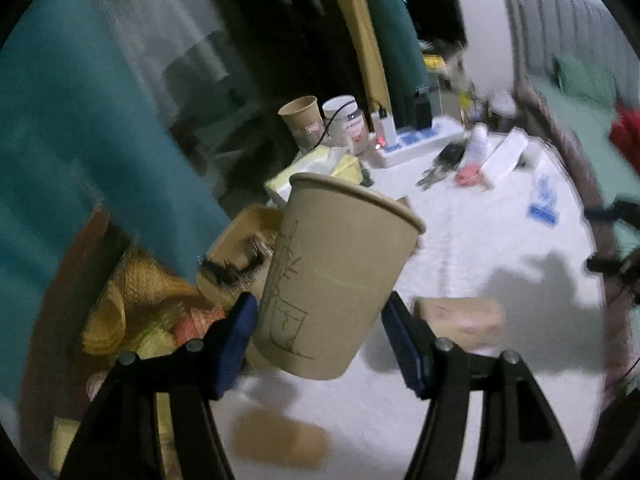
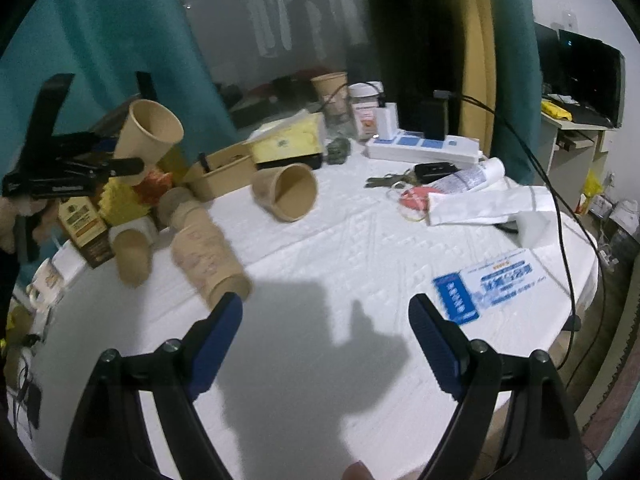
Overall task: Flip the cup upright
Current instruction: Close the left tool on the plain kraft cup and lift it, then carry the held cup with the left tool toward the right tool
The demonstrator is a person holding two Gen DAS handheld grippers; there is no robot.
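A brown paper cup (image 1: 336,276) with a bamboo drawing hangs above the white table (image 1: 460,248), mouth up and leaning right. My left gripper (image 1: 320,320) is shut on its lower body, one blue pad on each side. In the right wrist view that cup (image 2: 156,128) and the left gripper (image 2: 138,128) sit at the far left, well above the cloth. My right gripper (image 2: 326,308) is open over bare cloth with nothing between its fingers. Another cup (image 2: 288,192) lies on its side mid-table. A stack of cups (image 2: 208,256) lies near the right gripper's left finger.
An upright cup (image 2: 330,88), a jar (image 2: 366,112), a yellow tissue box (image 2: 288,144) and a power strip (image 2: 420,146) line the back. Keys (image 2: 388,180), papers (image 2: 488,204) and a blue card (image 2: 488,284) lie right. A black cable (image 2: 560,216) hangs over the table's right edge.
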